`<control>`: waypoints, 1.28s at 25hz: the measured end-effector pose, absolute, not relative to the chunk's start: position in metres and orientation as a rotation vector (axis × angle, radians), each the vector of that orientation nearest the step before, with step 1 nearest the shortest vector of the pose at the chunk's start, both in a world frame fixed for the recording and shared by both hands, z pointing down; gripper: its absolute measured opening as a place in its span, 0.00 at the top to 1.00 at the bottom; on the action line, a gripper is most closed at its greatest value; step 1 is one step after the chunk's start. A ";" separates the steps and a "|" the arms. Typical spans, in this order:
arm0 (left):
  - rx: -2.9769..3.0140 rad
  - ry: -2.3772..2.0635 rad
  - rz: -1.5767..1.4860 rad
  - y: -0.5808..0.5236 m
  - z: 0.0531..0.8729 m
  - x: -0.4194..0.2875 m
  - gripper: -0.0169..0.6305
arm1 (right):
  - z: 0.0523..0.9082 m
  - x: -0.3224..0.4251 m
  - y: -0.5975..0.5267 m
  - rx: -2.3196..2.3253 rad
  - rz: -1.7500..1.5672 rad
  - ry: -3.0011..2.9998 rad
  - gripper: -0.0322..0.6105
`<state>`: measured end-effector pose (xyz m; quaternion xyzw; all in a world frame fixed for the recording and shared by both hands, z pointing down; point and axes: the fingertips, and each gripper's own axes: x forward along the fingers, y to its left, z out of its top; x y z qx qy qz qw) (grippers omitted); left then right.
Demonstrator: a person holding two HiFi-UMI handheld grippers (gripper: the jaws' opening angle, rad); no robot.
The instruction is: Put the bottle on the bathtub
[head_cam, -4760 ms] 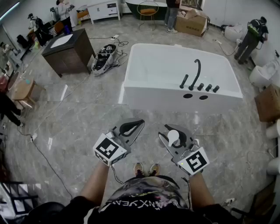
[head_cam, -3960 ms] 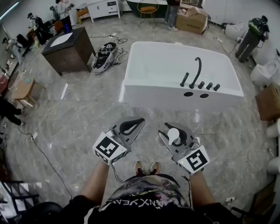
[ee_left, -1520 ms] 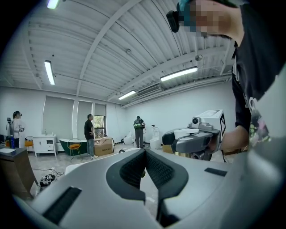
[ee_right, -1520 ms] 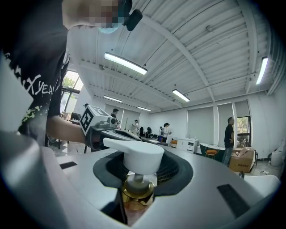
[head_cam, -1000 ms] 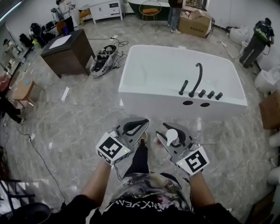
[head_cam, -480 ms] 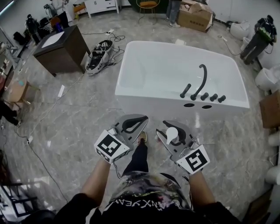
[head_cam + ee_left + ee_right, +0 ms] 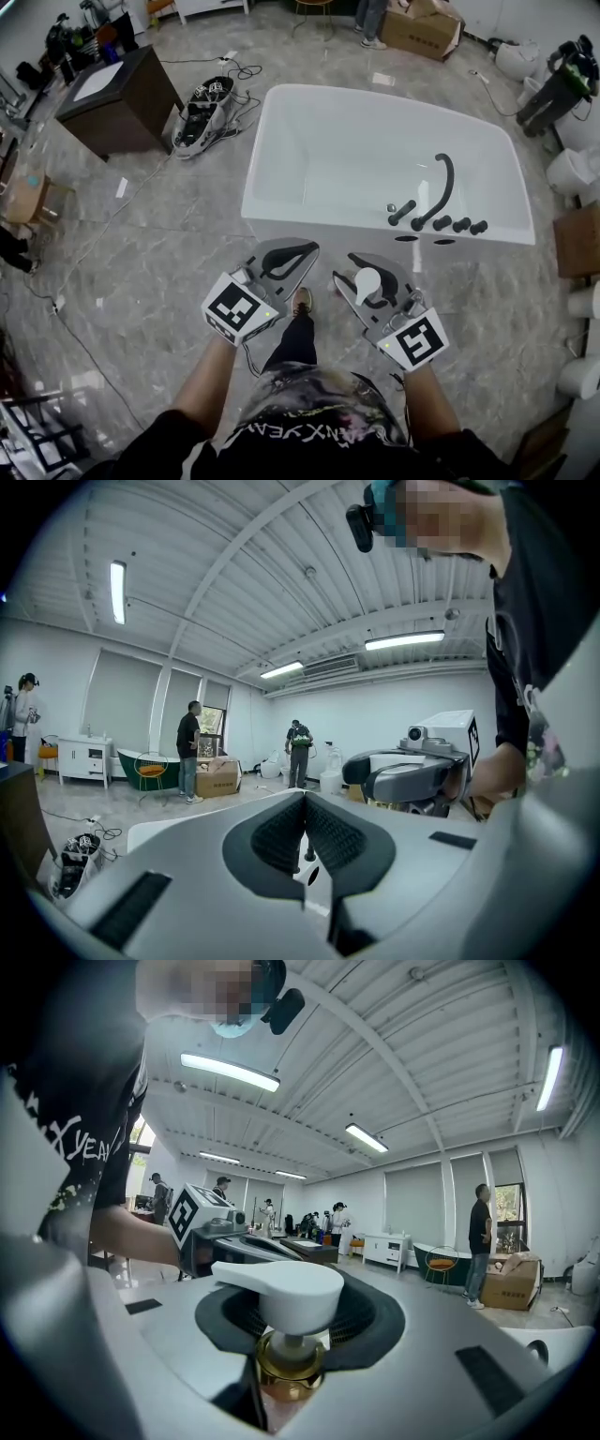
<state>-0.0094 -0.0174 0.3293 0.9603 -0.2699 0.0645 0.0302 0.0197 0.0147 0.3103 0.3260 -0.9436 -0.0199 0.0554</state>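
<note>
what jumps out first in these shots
The big white bathtub fills the middle of the head view, with a curved black faucet on its near right rim. Just in front of it, the right gripper is clamped on a pump bottle with a white head and gold collar. The left gripper beside it is shut and empty.

The person's bare left forearm (image 7: 208, 380) and right forearm (image 7: 424, 403) reach forward side by side, roughly level. The grey two-jaw left gripper (image 7: 307, 249) has its jaws pressed together, empty. The matching right gripper (image 7: 350, 271) clamps a white-pump, gold-collared bottle (image 7: 367, 282) (pump head standing up between the jaws).
</note>
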 end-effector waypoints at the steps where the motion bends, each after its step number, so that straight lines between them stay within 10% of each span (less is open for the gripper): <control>1: 2.956 -0.828 0.197 -0.028 0.330 -0.011 0.95 | 0.310 0.017 0.003 0.989 -0.059 -2.862 0.74; 32: 2.896 -0.758 0.205 -0.261 0.377 -0.040 0.95 | 0.359 -0.018 -0.240 1.046 -0.030 -2.793 0.74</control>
